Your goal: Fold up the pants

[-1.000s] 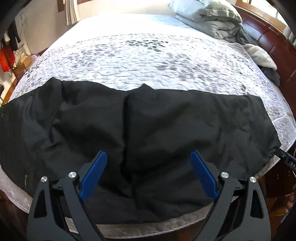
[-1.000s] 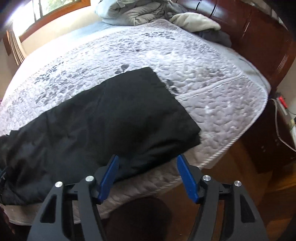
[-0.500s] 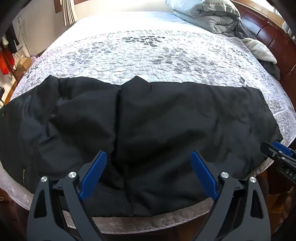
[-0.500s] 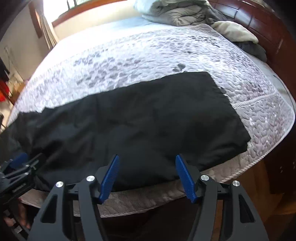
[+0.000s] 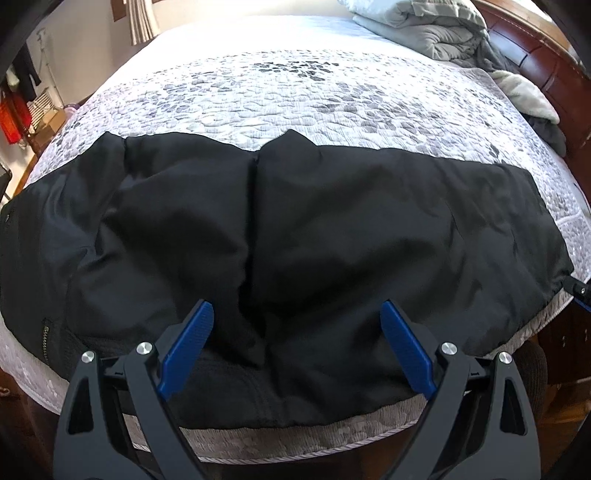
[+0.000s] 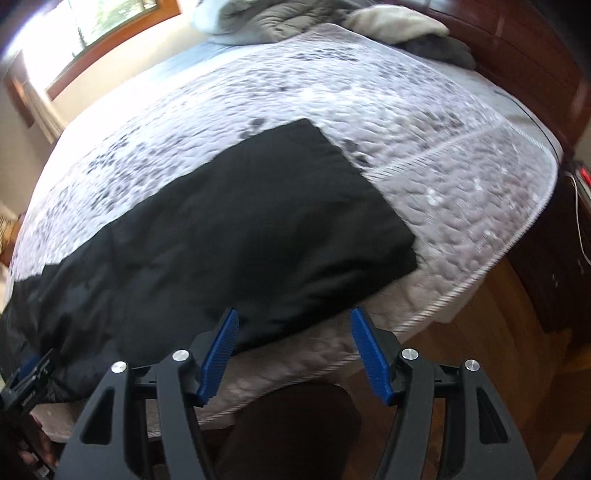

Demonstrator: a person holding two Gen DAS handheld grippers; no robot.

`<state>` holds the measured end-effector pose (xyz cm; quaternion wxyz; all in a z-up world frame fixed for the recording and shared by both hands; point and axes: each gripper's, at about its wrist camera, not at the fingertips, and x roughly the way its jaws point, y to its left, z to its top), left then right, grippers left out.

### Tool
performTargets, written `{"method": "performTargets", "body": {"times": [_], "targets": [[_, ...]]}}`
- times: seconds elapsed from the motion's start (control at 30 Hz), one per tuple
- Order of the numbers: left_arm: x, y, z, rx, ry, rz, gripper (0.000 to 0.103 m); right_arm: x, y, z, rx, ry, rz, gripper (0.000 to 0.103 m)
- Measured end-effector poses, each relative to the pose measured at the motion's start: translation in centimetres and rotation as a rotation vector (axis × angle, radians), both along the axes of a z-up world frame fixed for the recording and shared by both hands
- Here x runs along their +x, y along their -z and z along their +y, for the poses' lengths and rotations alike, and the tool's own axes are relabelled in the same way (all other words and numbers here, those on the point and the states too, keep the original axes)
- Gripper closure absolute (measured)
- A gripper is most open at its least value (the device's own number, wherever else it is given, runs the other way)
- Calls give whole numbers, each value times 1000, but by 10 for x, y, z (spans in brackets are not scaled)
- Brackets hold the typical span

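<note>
Black pants (image 5: 332,236) lie flat across the near side of the bed, waist and zipper at the left, leg ends at the right (image 6: 295,221). My left gripper (image 5: 295,347) is open and empty, just above the crotch area near the bed's front edge. My right gripper (image 6: 293,350) is open and empty, hovering at the near edge of the leg part. The right gripper also shows at the far right of the left wrist view (image 5: 580,291). The left gripper shows at the lower left of the right wrist view (image 6: 29,380).
The bed has a white and grey quilted cover (image 5: 295,96). Bundled grey bedding (image 5: 436,26) and a cream blanket (image 5: 524,92) lie by the dark wood headboard (image 5: 546,66). A dark nightstand (image 6: 554,266) with a cable stands off the bed's right corner, on wood floor.
The right gripper has swung back to the right, toward the leg ends. The left gripper has shifted slightly, both stay open. The pants have not moved.
</note>
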<state>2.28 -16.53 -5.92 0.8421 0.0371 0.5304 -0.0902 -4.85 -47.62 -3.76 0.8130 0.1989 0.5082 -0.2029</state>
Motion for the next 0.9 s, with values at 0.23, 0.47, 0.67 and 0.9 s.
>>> {"method": "performTargets", "body": {"times": [0.23, 0.47, 0.67, 0.9], "targets": [[-2, 8, 3, 21, 6, 2, 10, -14, 19, -40, 159, 124, -32, 38], [-1, 12, 1, 24, -1, 1, 8, -1, 53, -69, 296, 199, 5, 33], [4, 18, -2, 26, -13, -9, 5, 19, 43, -77, 302, 163, -98, 81], [22, 19, -19, 21, -26, -38, 5, 45, -6, -90, 168, 105, -231, 91]]}}
